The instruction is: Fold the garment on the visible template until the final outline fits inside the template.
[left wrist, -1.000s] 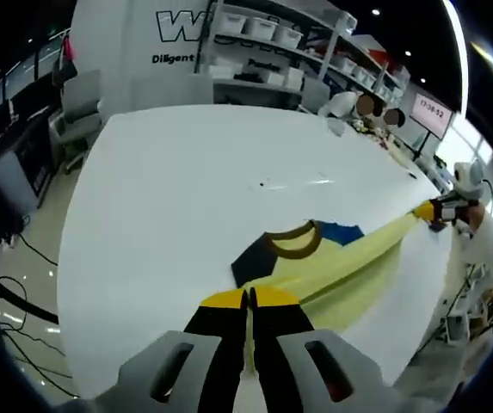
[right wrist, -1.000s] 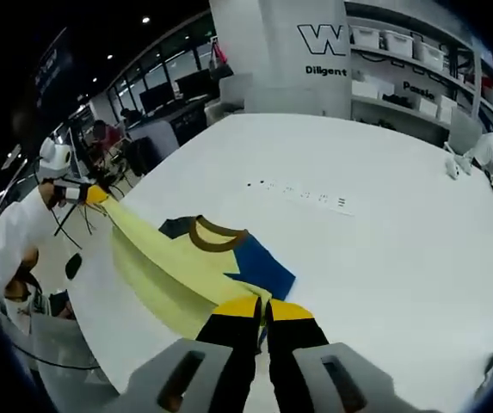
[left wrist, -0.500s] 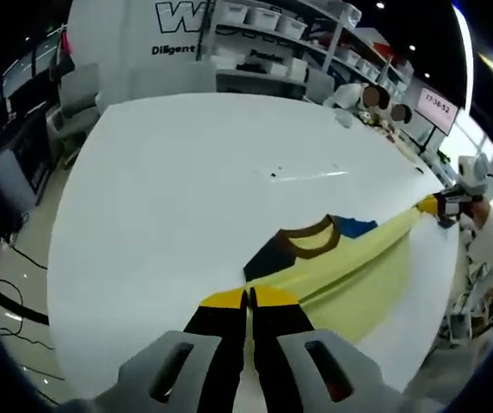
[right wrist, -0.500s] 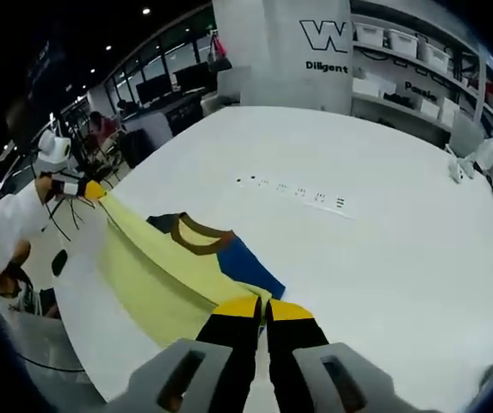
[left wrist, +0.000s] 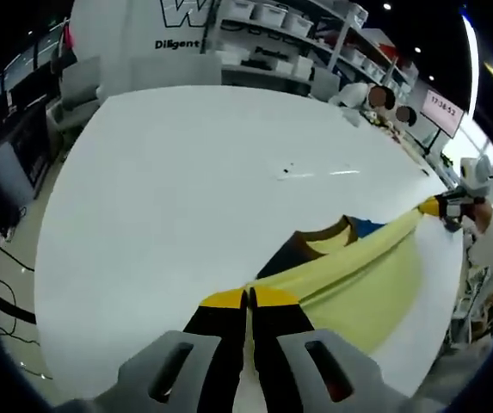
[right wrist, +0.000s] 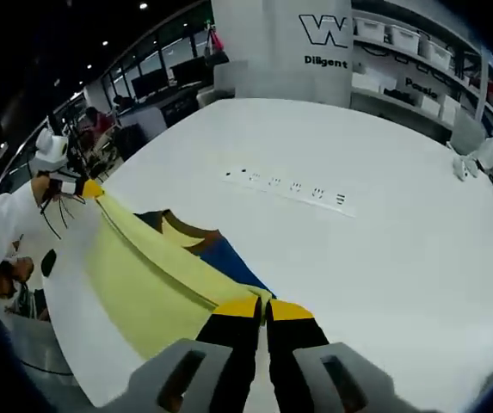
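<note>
A pale yellow garment (left wrist: 362,280) with dark blue sleeves and a brown collar (left wrist: 322,234) hangs stretched over the white table (left wrist: 186,172). My left gripper (left wrist: 248,299) is shut on one end of its hem. The right gripper (left wrist: 440,206) shows far right, shut on the other end. In the right gripper view my right gripper (right wrist: 263,306) pinches the yellow garment (right wrist: 134,280), and the left gripper (right wrist: 89,188) holds the far end at the left. The taut fold runs between them; the collar (right wrist: 184,231) and blue sleeve (right wrist: 229,262) lie on the table.
A row of small dark marks (right wrist: 285,185) lies on the white table (right wrist: 384,241) beyond the garment. A person's white sleeve (right wrist: 5,228) is at the left table edge. Shelves with bins (left wrist: 272,17) and people (left wrist: 384,99) stand behind the table.
Both grippers have carried the stretched hem forward over the garment, so the yellow cloth covers more of the collar and sleeves. Both stay shut on the garment.
</note>
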Action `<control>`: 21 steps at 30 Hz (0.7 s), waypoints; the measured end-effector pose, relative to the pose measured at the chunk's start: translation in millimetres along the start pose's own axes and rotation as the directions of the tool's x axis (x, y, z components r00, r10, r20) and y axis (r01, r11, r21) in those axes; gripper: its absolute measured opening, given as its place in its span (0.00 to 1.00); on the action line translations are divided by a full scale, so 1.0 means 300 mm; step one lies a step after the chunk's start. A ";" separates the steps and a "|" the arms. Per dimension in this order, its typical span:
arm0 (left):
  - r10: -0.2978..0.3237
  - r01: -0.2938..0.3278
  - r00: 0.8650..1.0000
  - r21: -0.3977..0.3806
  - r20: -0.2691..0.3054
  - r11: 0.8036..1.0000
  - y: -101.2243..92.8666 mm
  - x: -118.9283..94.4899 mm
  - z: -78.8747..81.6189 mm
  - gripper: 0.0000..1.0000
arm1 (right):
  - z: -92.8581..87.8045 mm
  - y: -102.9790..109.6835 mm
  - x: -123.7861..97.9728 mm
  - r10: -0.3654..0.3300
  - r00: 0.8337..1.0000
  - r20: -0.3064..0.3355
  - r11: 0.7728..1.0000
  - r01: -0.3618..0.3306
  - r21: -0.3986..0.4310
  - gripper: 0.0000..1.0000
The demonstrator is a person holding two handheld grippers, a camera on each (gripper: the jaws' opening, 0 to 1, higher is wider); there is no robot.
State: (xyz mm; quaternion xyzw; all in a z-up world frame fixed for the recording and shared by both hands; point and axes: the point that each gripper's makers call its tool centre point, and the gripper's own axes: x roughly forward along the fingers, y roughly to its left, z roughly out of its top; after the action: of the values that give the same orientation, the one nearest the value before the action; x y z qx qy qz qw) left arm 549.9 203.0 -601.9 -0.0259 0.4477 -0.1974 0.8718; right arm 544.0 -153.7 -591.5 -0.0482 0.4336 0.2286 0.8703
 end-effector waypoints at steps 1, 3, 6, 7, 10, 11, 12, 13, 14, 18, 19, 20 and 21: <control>0.002 -0.002 1.000 0.001 -0.004 1.000 0.004 0.010 -0.007 0.00 | -0.008 0.004 0.013 0.000 1.000 -0.007 1.000 0.000 -0.004 0.00; 0.008 -0.008 1.000 0.001 -0.015 1.000 0.013 0.033 -0.031 0.00 | -0.024 0.006 0.036 -0.001 1.000 -0.015 1.000 0.001 -0.004 0.00; 0.013 -0.013 1.000 -0.005 -0.013 1.000 0.021 0.045 -0.041 0.00 | -0.037 0.006 0.050 -0.001 1.000 -0.023 1.000 0.001 -0.005 0.00; 0.013 -0.013 1.000 -0.006 -0.013 1.000 0.022 0.046 -0.042 0.00 | -0.039 0.006 0.052 -0.001 1.000 -0.024 1.000 0.001 -0.005 0.00; 0.019 -0.019 1.000 -0.019 0.006 1.000 0.027 0.053 -0.045 0.00 | -0.052 0.000 0.069 -0.004 1.000 -0.028 1.000 0.004 -0.001 0.00; 0.020 -0.019 1.000 -0.024 0.016 1.000 0.028 0.057 -0.042 0.00 | -0.054 -0.002 0.074 -0.004 1.000 -0.028 1.000 0.004 0.002 0.00; 0.020 -0.019 1.000 -0.032 0.023 0.999 0.028 0.062 -0.037 0.00 | -0.054 -0.006 0.083 -0.007 1.000 -0.029 1.000 0.007 0.002 0.00; 0.018 -0.016 0.999 -0.036 0.032 0.999 0.035 0.076 -0.017 0.00 | -0.045 -0.013 0.090 -0.012 1.000 -0.029 1.000 0.012 0.002 0.00; 0.018 -0.017 0.999 -0.037 0.034 0.999 0.039 0.079 -0.012 0.00 | -0.039 -0.016 0.092 -0.012 1.000 -0.026 1.000 0.013 0.003 0.00; 0.016 -0.015 0.999 -0.042 0.037 0.999 0.049 0.096 -0.002 0.00 | -0.028 -0.030 0.110 -0.012 1.000 -0.024 1.000 0.012 0.006 0.00; 0.017 -0.015 0.999 -0.042 0.039 0.999 0.048 0.097 -0.003 0.00 | -0.028 -0.033 0.113 -0.013 1.000 -0.024 1.000 0.013 0.008 0.00; 0.017 -0.016 0.999 -0.039 0.042 0.999 0.048 0.099 -0.001 0.00 | -0.027 -0.035 0.117 -0.013 1.000 -0.024 1.000 0.013 0.010 0.00; 0.017 -0.016 0.999 -0.037 0.043 0.999 0.048 0.101 -0.001 0.00 | -0.028 -0.036 0.121 -0.013 1.000 -0.024 1.000 0.013 0.010 0.00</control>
State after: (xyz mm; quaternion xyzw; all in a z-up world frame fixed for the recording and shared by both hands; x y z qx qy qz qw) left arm 570.0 205.2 -628.6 -0.0425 0.4324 -0.1813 0.8822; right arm 561.4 -152.9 -626.1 -0.0493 0.4449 0.2201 0.8667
